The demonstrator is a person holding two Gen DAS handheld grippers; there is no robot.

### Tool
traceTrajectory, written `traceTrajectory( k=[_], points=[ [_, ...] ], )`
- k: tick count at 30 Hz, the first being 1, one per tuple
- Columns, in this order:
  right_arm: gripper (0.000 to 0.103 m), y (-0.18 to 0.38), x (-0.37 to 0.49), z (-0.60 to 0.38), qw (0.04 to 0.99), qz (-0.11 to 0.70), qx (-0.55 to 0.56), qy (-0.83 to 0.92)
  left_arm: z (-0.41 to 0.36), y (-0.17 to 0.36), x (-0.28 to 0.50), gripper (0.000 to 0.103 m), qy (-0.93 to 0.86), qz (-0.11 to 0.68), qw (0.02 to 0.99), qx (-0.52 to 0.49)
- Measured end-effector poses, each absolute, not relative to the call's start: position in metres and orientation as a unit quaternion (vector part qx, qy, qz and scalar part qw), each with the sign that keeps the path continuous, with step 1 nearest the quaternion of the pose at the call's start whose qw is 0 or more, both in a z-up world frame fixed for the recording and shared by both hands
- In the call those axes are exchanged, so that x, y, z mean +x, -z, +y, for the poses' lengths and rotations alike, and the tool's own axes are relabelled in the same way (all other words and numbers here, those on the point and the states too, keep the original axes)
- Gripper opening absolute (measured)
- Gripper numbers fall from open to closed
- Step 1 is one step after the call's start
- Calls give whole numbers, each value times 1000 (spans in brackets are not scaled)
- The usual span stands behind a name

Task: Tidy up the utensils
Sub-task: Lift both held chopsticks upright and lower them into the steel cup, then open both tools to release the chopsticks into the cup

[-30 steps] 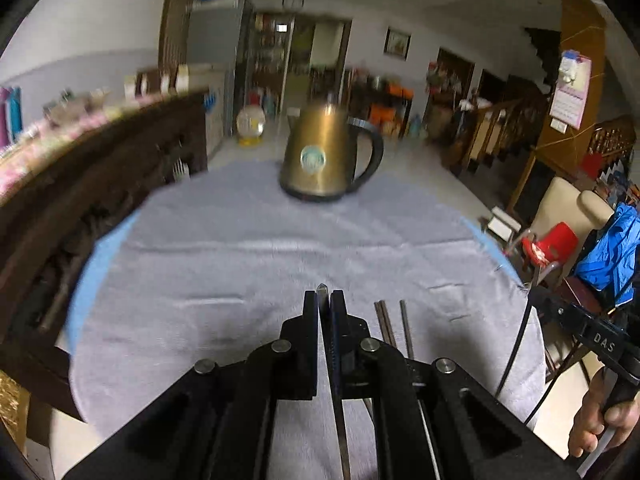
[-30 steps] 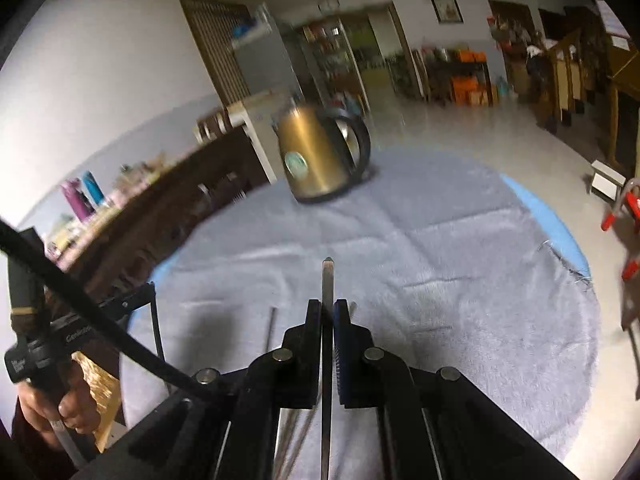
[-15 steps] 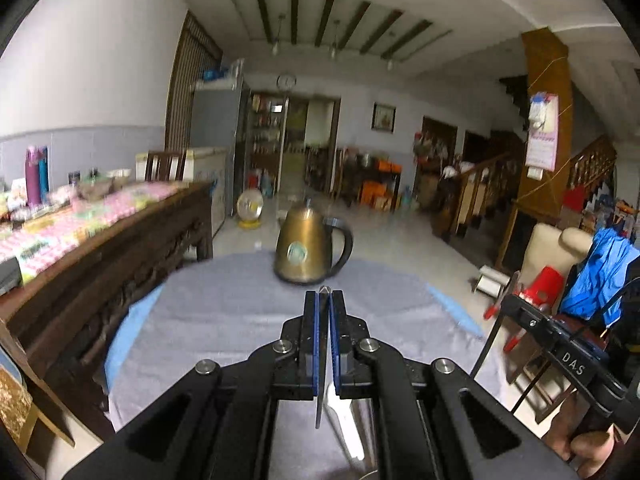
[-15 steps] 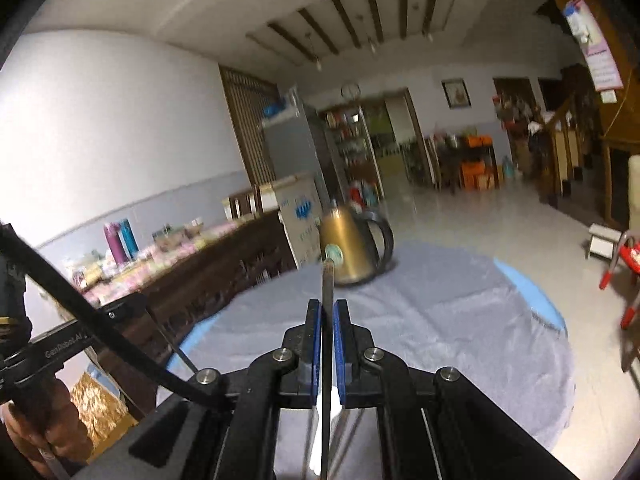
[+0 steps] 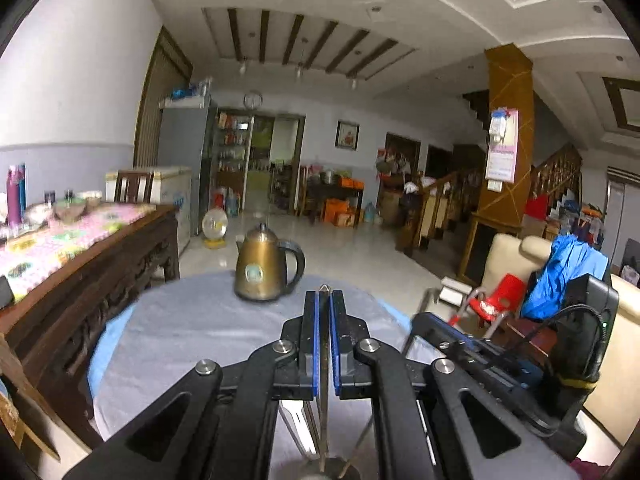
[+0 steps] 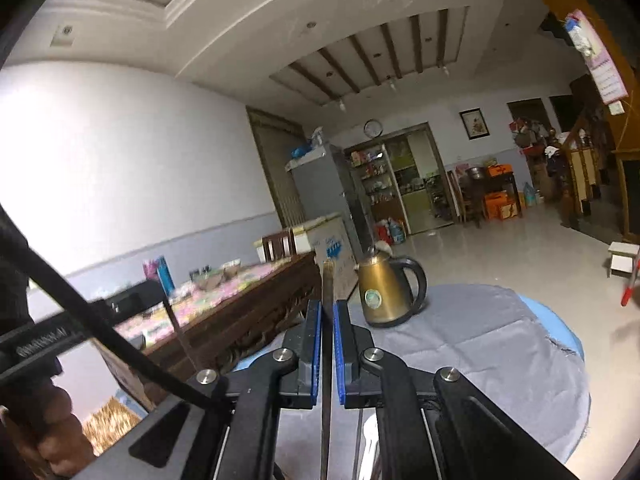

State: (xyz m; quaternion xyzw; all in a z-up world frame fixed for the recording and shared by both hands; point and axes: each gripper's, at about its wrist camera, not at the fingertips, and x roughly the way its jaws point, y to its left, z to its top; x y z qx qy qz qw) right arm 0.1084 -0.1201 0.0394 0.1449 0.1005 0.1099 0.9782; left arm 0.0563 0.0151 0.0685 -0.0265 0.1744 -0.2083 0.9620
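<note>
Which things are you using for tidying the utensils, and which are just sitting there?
Using: left tongs shut on a thin utensil; right tongs shut on a flat utensil.
Just sitting: gold kettle, grey cloth, long wooden table.

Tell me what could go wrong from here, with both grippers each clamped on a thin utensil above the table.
1. The left gripper pinches its thin metal utensil on narrow pads; it could swivel or slip.
2. The right gripper's chopstick sticks out far past the fingertips and could knock the kettle.
3. Both grippers sit close; the sticks might cross.
</note>
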Motion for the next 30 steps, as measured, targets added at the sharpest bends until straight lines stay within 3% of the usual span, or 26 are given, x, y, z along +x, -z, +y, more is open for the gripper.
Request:
traceTrajectory(
  k=[13,16,18,23,30],
  points=[
    [8,27,118,-101,959,221,127,-119,27,-4,72,7,184,308,932,-50],
    [16,24,117,-116,953,228,157,-125,44,-13,69,23,176,294,937,-76],
    [22,18,111,-129,955,206,177,-118,56,-20,65,40,166,271,945,-83],
    [28,7,103,-153,961,169,201,-84,82,-20,70,41,127,256,953,-100],
    [28,39,124,-198,936,214,278,-38,124,9,101,41,67,287,946,-135]
  ],
)
